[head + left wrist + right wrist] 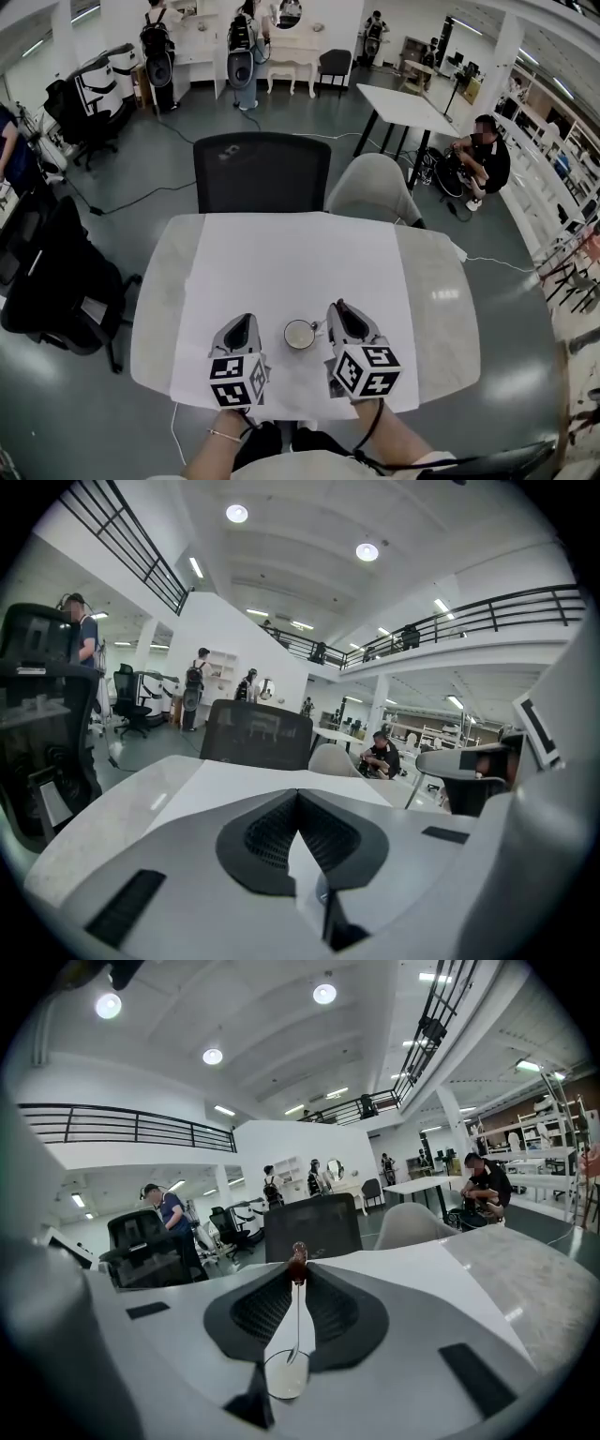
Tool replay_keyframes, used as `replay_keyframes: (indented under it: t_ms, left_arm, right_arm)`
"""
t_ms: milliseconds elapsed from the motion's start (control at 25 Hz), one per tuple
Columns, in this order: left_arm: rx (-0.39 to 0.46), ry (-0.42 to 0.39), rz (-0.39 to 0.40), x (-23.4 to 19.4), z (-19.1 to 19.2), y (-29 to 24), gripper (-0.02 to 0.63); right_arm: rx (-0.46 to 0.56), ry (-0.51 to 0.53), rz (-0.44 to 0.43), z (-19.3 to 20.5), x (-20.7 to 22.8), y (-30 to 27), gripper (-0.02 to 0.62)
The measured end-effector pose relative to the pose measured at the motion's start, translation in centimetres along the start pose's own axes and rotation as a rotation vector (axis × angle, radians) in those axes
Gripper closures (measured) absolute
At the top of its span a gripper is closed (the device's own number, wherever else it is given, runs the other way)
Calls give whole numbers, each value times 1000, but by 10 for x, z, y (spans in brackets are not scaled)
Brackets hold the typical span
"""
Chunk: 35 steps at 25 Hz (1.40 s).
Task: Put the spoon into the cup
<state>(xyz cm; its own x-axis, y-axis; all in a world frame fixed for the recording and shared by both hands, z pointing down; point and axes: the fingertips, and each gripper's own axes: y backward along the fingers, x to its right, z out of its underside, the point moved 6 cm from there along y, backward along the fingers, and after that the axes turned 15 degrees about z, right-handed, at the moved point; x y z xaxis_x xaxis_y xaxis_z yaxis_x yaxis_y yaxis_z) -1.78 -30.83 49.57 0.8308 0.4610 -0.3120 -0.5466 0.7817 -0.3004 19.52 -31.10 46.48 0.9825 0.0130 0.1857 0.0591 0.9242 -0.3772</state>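
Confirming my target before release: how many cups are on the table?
1. The cup stands on the white cloth, between the left gripper and right gripper. None seems hidden.

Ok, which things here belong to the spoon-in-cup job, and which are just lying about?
Job: spoon, cup, right gripper shut on the spoon.
Just about: left gripper (shut, empty), white cloth, black chair, grey chair.

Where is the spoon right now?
In the right gripper view, the spoon hangs in the middle, its brown handle end pinched by the right gripper. Its bowl reaches the mouth of the cup just below.
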Motion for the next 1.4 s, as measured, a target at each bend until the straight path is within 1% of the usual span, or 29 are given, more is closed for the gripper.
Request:
replay_keyframes:
  t_ms: [280, 800, 1000, 1240, 1400]
  left_arm:
    - [-25, 40, -17, -7, 18, 4, 595]
    - [-95, 81, -23, -21, 56, 5, 595]
    - [-118, 97, -32, -23, 67, 7, 595]
    - [-132, 114, -39, -23, 76, 10, 595]
    - [-135, 115, -38, -23, 76, 12, 595]
  right_arm:
    - [-66, 2, -18, 23, -5, -13, 529]
    - [-172, 3, -10, 78, -11, -29, 529]
    - [-179, 38, -12, 90, -16, -28, 529]
    - [-207, 33, 5, 99, -14, -29, 529]
    - [-239, 19, -8, 104, -15, -29, 528]
